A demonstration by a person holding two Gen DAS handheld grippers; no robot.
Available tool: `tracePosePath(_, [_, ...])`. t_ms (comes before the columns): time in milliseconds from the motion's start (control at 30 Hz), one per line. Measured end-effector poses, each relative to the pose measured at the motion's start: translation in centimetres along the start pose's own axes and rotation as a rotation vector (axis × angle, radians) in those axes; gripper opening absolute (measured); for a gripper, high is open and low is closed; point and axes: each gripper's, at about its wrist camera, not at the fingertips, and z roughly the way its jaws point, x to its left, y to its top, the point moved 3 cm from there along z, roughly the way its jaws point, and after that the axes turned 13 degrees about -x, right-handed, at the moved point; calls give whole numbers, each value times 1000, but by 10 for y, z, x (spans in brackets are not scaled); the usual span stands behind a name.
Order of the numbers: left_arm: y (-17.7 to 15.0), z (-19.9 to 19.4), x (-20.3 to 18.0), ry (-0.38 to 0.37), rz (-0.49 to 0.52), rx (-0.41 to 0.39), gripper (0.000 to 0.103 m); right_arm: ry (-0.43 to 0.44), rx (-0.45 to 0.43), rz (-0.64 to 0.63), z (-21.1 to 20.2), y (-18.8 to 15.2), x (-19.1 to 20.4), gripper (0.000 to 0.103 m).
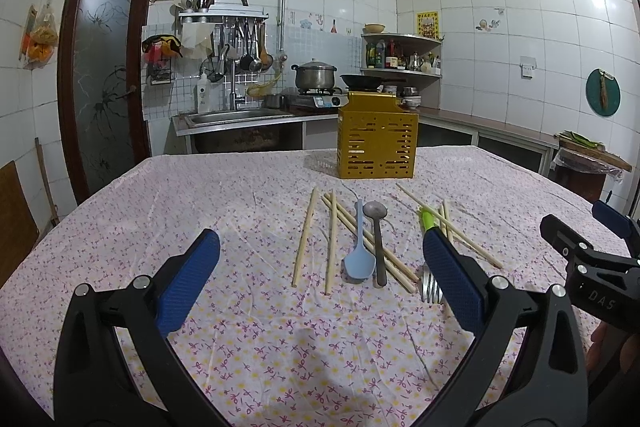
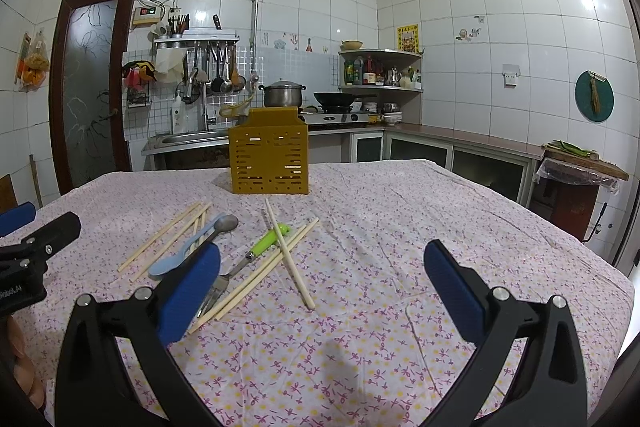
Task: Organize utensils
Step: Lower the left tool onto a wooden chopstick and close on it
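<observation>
Left tongs (image 1: 320, 267) and right tongs (image 2: 322, 269), both spread wide and empty, hover above the near edge of the worktop (image 1: 160, 211), which is covered by a flowered cloth. The utensils lie loose between the tongs and a yellow slotted holder (image 1: 377, 143) that stands upright farther back, its open top facing up, presumably to take them handle-down or tip-down. Directly ahead of the left tongs lie two separate chopsticks (image 1: 305, 237), then a blue spoon (image 1: 359, 255) beside a metal spoon (image 1: 378, 239), both resting across further chopsticks. To the right, a green-handled fork (image 2: 248, 259) lies among crossed chopsticks (image 2: 290, 259), its tines toward the camera; in the right wrist view the left finger (image 2: 188, 291) partly hides it. The wide jaw gap suits an approach to a thin, flat-lying item. Nothing has yet been lifted, judging by the layout; sorting appears to be at its start. Overlapping pieces may shift when one is pulled.
</observation>
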Motion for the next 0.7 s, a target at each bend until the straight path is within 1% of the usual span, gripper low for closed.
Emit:
tracePosePath(67, [-1,2,2,-2,-7,11,98,3,18,-1,3,-1,0,99])
tracePosePath(133, [-3,7,6,-7,-19,41,98,7,49,-5,9,-3,1,99])
tracePosePath(200, [-4,16,8,-16,-34,83,98,18,95,-14,18,-5,4,99])
tracePosePath(233, [-6,23,9,-23,-39,123,98,30,123,-18,23,-6,5,99])
tracePosePath(300, [-9,37,8,-26,-27,186,98,68,199,-17,38,-8,7,99])
tracePosePath(333, [-9,41,8,-23,-16,202,98,79,223,-14,44,-8,8,99])
tracePosePath(433, [-3,55,9,-18,18,231,98,93,272,-18,64,-6,9,99])
tracePosePath(567, [10,81,15,-61,-14,270,98,104,310,-53,100,-6,15,99])
tracePosePath(633, [13,99,17,-70,-18,299,98,116,357,-80,121,-11,22,99])
tracePosePath(700, [13,116,18,-76,-21,325,98,116,409,-81,141,-17,24,99])
